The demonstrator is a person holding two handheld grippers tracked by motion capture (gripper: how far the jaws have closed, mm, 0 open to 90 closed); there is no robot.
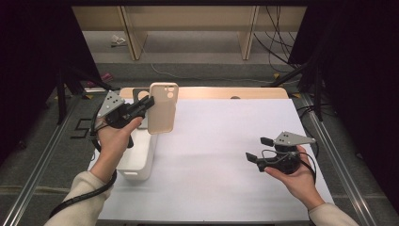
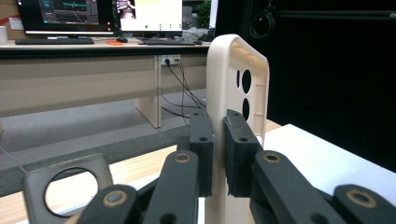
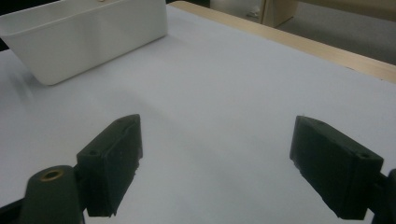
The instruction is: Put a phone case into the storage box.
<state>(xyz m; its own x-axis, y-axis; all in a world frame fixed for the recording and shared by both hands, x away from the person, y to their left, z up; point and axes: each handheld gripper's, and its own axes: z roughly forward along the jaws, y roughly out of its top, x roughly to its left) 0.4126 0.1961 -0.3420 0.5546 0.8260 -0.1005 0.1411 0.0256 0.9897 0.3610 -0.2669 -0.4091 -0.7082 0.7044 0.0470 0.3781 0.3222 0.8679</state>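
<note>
A beige phone case (image 1: 163, 108) with camera cut-outs hangs upright in the air above the white bin (image 1: 139, 162). My left gripper (image 1: 149, 102) is shut on its left edge. In the left gripper view the two black pads pinch the wall of the phone case (image 2: 236, 65), which stands tall between them. My right gripper (image 1: 256, 149) hovers over the white sheet (image 1: 221, 155) at the right, its jaws wide apart. In the right gripper view its fingers (image 3: 114, 161) have nothing between them.
The white bin (image 3: 88, 39) stands at the sheet's left edge. A dark square frame with a round hole (image 2: 70, 186) lies on the wooden table edge (image 1: 211, 92) behind the bin. Black curtains and stand legs flank the table.
</note>
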